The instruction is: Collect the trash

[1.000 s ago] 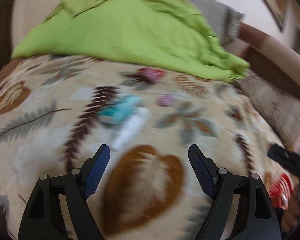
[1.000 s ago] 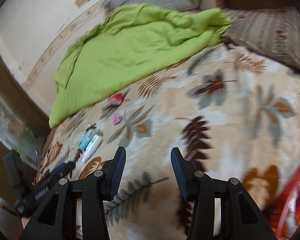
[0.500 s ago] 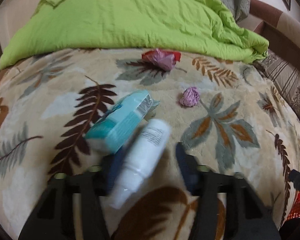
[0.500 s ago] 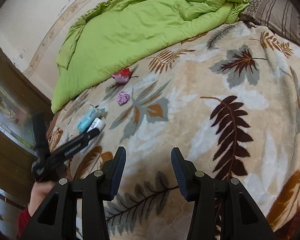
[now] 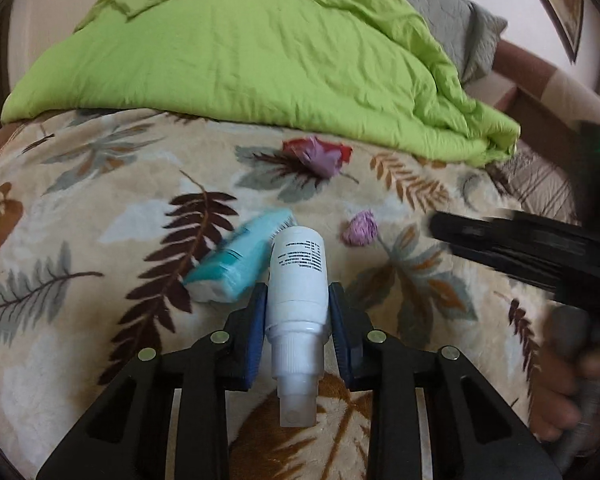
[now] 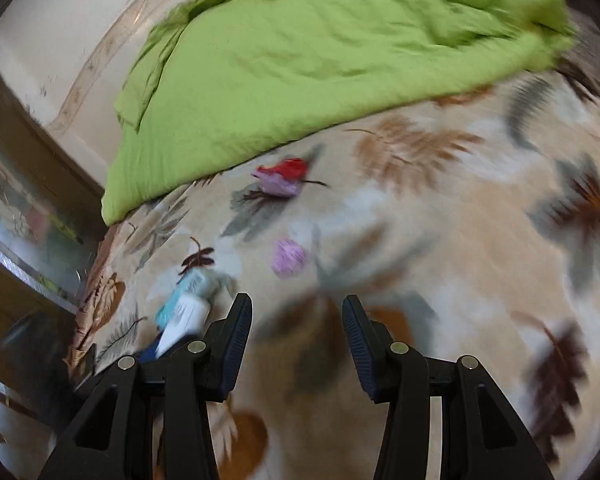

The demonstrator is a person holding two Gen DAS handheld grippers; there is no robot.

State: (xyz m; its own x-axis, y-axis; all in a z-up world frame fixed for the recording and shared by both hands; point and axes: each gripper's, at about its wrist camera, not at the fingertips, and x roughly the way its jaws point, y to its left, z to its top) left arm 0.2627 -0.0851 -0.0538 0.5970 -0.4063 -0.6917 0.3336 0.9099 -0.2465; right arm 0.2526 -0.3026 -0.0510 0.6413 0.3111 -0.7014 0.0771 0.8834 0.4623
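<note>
Bottle (image 5: 298, 276) between left gripper (image 5: 298, 300) closing pads | right gripper (image 6: 296, 344) half-open, empty

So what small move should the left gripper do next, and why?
Probably finish closing, then lift a little. The left gripper has its jaws closing on both sides of the white bottle, which leans against the blue packet on the blanket.

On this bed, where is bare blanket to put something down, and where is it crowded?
Bare: the leaf blanket right of the purple wad, and left of the teal pack. Crowded: between white bottle, teal pack, purple wad and red wrapper.
</note>
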